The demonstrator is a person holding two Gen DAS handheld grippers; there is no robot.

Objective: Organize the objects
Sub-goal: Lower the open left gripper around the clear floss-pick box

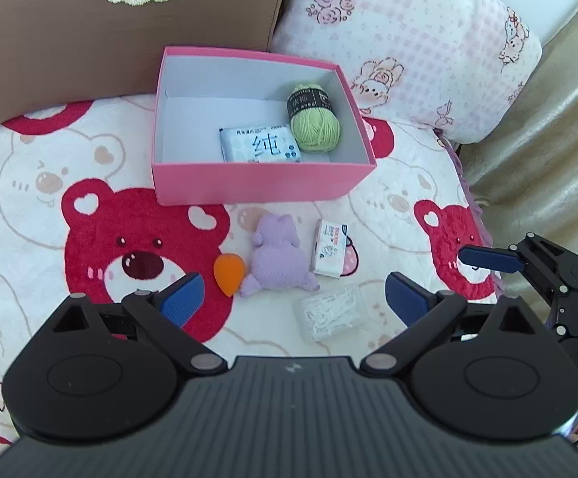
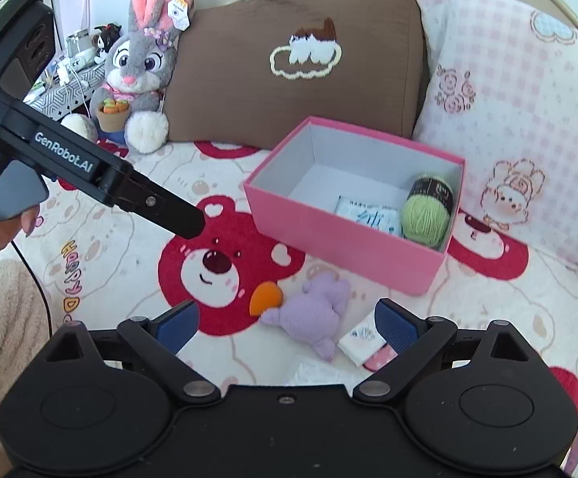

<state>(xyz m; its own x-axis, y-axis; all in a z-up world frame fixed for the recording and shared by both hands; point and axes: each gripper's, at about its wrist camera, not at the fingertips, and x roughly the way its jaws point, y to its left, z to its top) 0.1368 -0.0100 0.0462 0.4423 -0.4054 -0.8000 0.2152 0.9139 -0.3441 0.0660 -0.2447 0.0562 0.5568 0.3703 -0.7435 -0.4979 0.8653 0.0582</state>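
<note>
A pink box [image 1: 257,187] [image 2: 341,247] sits on the bear blanket and holds a green yarn ball [image 1: 315,119] [image 2: 426,215] and a white tissue pack [image 1: 259,145] [image 2: 368,213]. In front of it lie an orange sponge [image 1: 229,273] [image 2: 265,296], a purple plush [image 1: 279,261] [image 2: 317,314], a small white packet [image 1: 331,249] [image 2: 362,342] and a clear bag of white bits [image 1: 331,310]. My left gripper [image 1: 293,298] is open and empty above these. My right gripper [image 2: 287,324] is open and empty over the plush.
A brown pillow [image 2: 297,63] and a pink checked pillow [image 2: 508,99] lean behind the box. A grey rabbit plush [image 2: 137,67] sits at the back left. The bed's edge and a gold curtain [image 1: 536,139] are to the right.
</note>
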